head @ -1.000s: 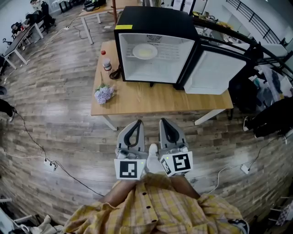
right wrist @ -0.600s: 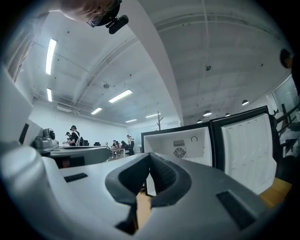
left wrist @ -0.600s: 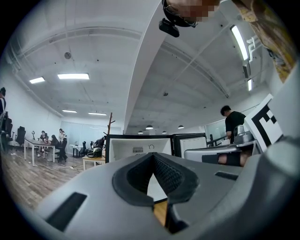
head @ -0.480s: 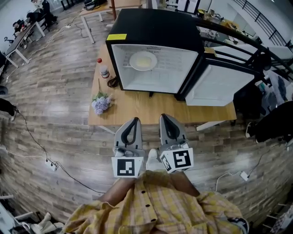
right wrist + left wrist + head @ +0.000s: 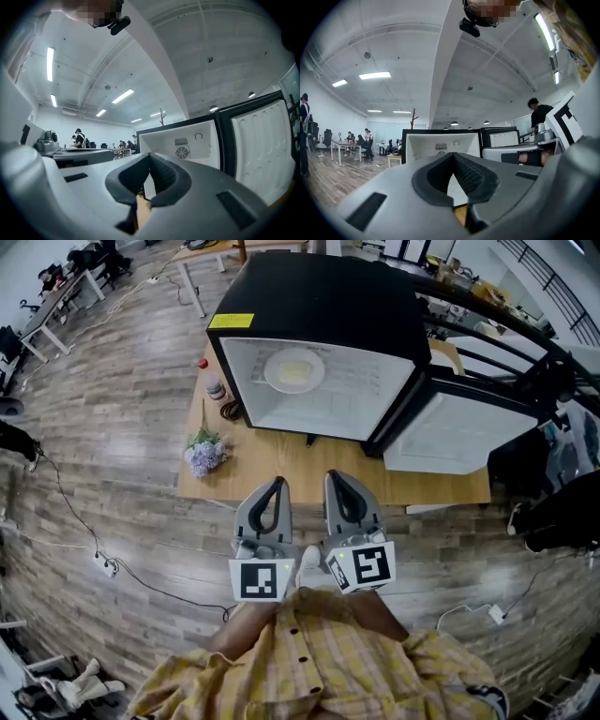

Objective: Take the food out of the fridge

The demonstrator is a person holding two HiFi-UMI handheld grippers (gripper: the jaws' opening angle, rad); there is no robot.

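A black mini fridge (image 5: 319, 306) stands open on a wooden table (image 5: 281, 465), its door (image 5: 459, 432) swung out to the right. Inside, on the shelf, a white plate of pale food (image 5: 293, 369) lies at upper left. My left gripper (image 5: 273, 486) and right gripper (image 5: 336, 479) are side by side at the table's near edge, pointing at the fridge, well short of it. Both are shut with nothing between the jaws. From the left gripper (image 5: 452, 157) and right gripper (image 5: 150, 155) views, the white fridge interior (image 5: 183, 140) lies straight ahead.
On the table left of the fridge are a red-capped bottle (image 5: 216, 385), a dark cable (image 5: 232, 411) and a bunch of lilac flowers (image 5: 203, 454). Cables (image 5: 103, 563) run over the wood floor at left. Dark clutter and railings crowd the right side. People sit at far desks.
Both grippers, still shut, have moved forward together, reaching the table's near edge. The fridge and table now look closer and larger in the head view.
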